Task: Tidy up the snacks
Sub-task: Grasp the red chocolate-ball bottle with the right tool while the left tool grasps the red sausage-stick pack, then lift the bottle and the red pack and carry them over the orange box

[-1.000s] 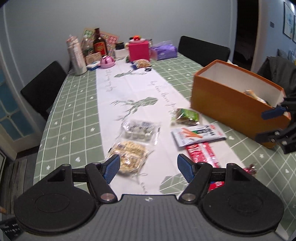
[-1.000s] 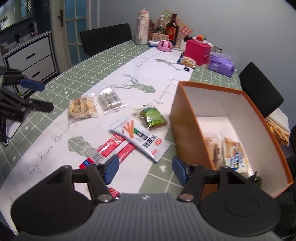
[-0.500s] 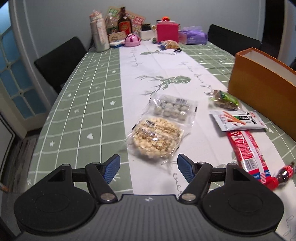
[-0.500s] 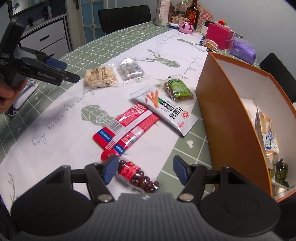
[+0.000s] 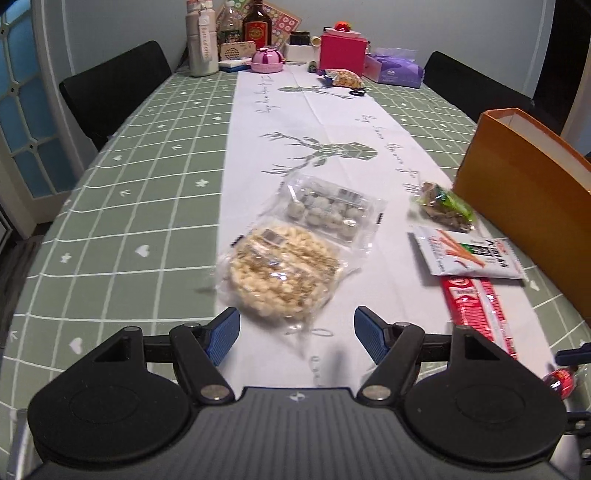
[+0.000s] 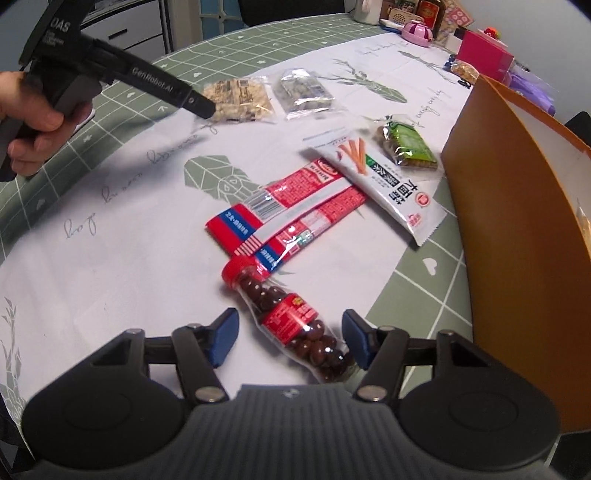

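My left gripper (image 5: 295, 334) is open, just short of a round puffed-rice cake pack (image 5: 282, 275); a clear pack of small balls (image 5: 325, 212) lies behind it. My right gripper (image 6: 288, 338) is open, its fingers on either side of a red-capped bottle of chocolate beans (image 6: 288, 321) lying on the table. Red stick packs (image 6: 284, 214), a white carrot-stick pack (image 6: 384, 181) and a green snack pack (image 6: 406, 146) lie beyond. An orange box (image 6: 517, 229) stands at the right. The left gripper also shows in the right wrist view (image 6: 199, 103).
The table (image 5: 147, 192) has a green checked cloth with a white runner. At its far end stand bottles (image 5: 258, 26), a pink box (image 5: 341, 50), a purple pack (image 5: 397, 70) and a pink dish (image 5: 267, 61). Black chairs (image 5: 114, 88) stand at both sides.
Both grippers have dropped lower and moved forward. The left now sits close to the rice cake pack. The right has come down around the chocolate bean bottle.
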A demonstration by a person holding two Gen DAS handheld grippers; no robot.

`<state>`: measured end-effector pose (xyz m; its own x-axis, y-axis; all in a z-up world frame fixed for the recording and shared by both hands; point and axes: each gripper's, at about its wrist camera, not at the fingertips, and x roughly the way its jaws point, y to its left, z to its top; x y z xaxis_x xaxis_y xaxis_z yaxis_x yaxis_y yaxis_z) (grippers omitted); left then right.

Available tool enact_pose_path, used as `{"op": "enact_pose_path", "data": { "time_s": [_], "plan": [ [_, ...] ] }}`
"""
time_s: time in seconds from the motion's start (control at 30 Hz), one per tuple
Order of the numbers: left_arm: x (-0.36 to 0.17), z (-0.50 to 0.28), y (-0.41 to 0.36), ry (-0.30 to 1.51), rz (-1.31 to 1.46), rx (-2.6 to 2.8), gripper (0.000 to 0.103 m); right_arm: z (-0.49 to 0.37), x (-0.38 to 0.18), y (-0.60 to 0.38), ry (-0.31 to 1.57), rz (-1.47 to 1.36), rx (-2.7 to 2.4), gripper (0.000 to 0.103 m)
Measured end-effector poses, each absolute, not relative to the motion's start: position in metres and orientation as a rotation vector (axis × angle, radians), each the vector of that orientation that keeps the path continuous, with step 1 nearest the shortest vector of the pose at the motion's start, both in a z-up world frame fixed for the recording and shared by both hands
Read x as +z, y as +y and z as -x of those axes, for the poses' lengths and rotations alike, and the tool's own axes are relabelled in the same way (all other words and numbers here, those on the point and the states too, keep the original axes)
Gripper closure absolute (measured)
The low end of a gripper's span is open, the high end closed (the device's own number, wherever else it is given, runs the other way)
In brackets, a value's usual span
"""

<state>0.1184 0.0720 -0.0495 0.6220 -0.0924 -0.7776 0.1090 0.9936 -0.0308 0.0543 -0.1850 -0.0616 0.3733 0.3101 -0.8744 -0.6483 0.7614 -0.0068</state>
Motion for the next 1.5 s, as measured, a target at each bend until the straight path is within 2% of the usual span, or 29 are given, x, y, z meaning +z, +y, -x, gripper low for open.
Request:
{"op": "enact_pose_path", "data": {
  "time_s": [0.47,0.9,0.97,1.03,1.23,1.3,1.33,1.37,1.5],
  "plan": [
    [-0.057,-0.108,-0.007,0.885,-0.108,-0.264,0.02,-0.065,-0.061,-0.211,1.127,0.297,0.578,0.07],
    [-0.075,-0.101,-0.069,0.928,-0.148,-0.296,0.02,-0.067,-0.062,-0.233,1.143,0.259,0.54,0.07],
    [-0.078,-0.101,-0.071,0.938,-0.148,-0.294,0.019,-0.065,-0.062,-0.234,1.147,0.264,0.548,0.068],
    [-0.079,-0.097,-0.074,0.92,-0.179,-0.293,0.015,-0.064,-0.062,-0.234,1.147,0.275,0.549,0.056],
    [-0.08,-0.096,-0.069,0.925,-0.169,-0.3,0.011,-0.059,-0.061,-0.237,1.167,0.288,0.558,0.056],
    [-0.079,-0.095,-0.067,0.925,-0.166,-0.303,0.017,-0.057,-0.061,-0.237,1.172,0.3,0.558,0.056],
    [-0.079,-0.095,-0.066,0.923,-0.165,-0.308,0.022,-0.056,-0.061,-0.237,1.171,0.305,0.558,0.056],
    [-0.077,-0.093,-0.064,0.918,-0.16,-0.315,0.036,-0.055,-0.061,-0.237,1.169,0.312,0.556,0.057],
    [-0.074,-0.093,-0.06,0.928,-0.164,-0.318,0.048,-0.055,-0.06,-0.238,1.164,0.316,0.542,0.074]
  ]
}}
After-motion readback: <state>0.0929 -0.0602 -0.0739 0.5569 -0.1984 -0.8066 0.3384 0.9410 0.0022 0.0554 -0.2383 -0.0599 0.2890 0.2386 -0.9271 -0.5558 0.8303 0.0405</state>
